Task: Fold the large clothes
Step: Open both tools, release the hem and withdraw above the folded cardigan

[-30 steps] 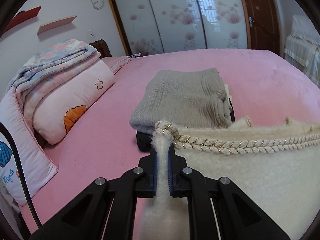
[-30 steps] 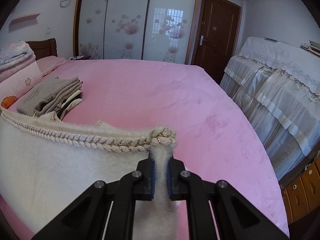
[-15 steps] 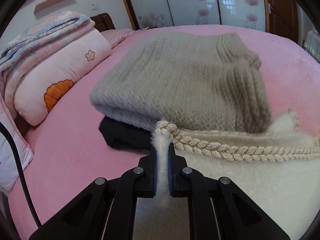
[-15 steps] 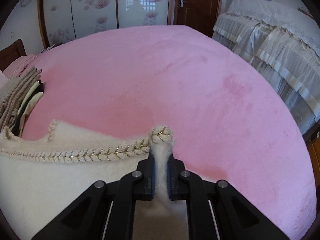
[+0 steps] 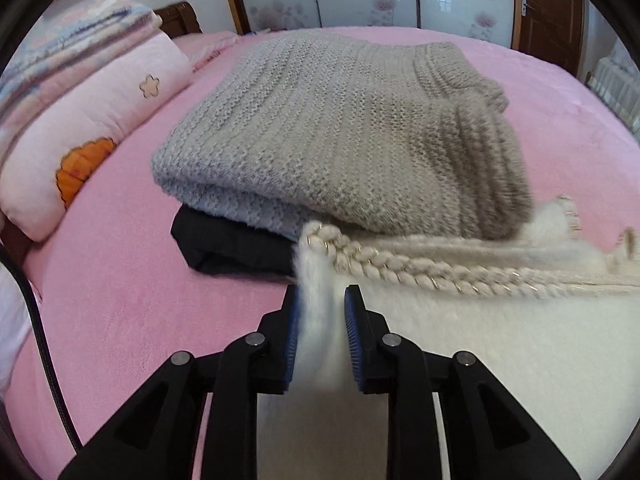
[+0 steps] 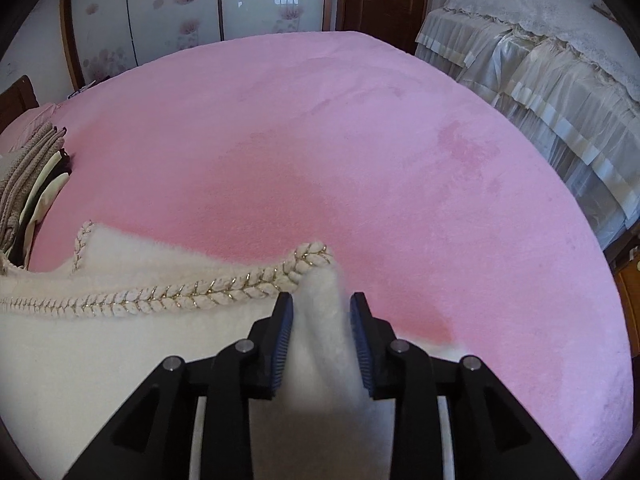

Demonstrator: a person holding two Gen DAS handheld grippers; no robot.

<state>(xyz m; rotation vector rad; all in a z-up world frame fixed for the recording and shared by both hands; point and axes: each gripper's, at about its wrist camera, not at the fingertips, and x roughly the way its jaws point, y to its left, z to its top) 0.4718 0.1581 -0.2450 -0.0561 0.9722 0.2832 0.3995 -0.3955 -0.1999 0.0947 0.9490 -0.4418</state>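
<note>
both grippers have let go since a second ago. left view: left gripper gapes around the white garment corner, beside the grey sweater. right view: right gripper parted likewise; garment flat on the bed. soft, fluffy, light; grasp the braided trim corners.

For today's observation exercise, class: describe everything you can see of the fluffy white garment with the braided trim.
The white garment looks like soft, fuzzy fleece, edged with a cream braided trim flecked with gold thread. It lies spread on the pink bed, its trimmed edge near the stack topped by the grey knit sweater. A raised tuft of each corner stands between the opened jaws of the left gripper and right gripper.
</note>
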